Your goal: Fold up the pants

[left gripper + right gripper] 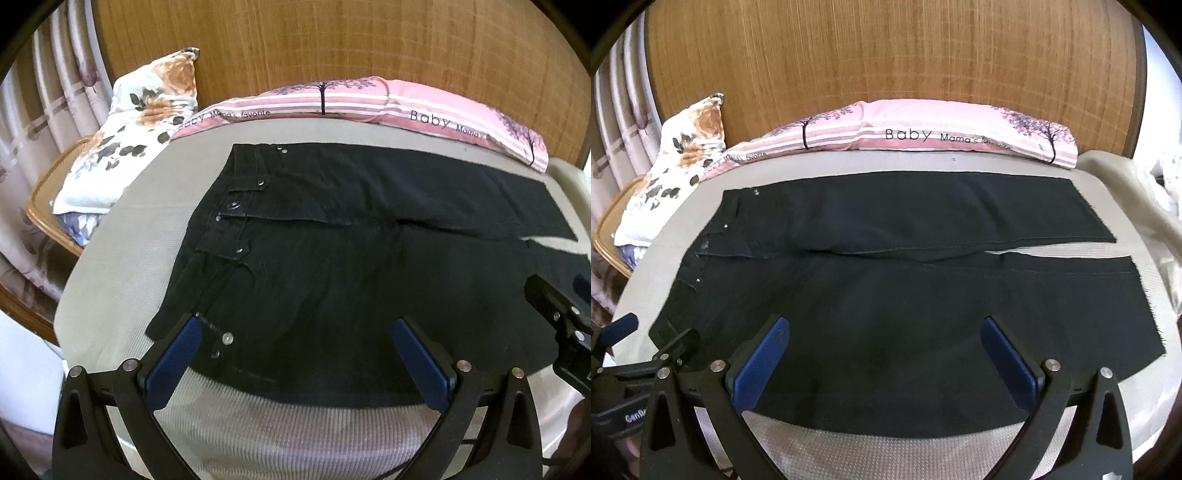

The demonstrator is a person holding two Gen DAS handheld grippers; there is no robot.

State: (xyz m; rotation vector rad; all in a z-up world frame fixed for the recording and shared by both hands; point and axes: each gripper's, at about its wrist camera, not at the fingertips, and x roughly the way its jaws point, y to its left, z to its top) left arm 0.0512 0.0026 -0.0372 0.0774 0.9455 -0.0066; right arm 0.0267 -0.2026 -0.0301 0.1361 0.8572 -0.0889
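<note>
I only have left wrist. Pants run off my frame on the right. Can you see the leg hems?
Observer: Yes. On right wrist both hems show; the near leg's hem lies flat on the grey bed cover.
Operator: Legs stacked or apart?
Observer: Apart. A strip of cover shows between the near leg and the far leg toward the hem end.
Operator: Right hand-held gripper state? I only see its edge.
Observer: The right hand-held gripper is open, over the near leg of the black pants, gripping nothing.
Operator: What's past the hems?
Observer: A crumpled cream cloth at the bed's right edge.
</note>
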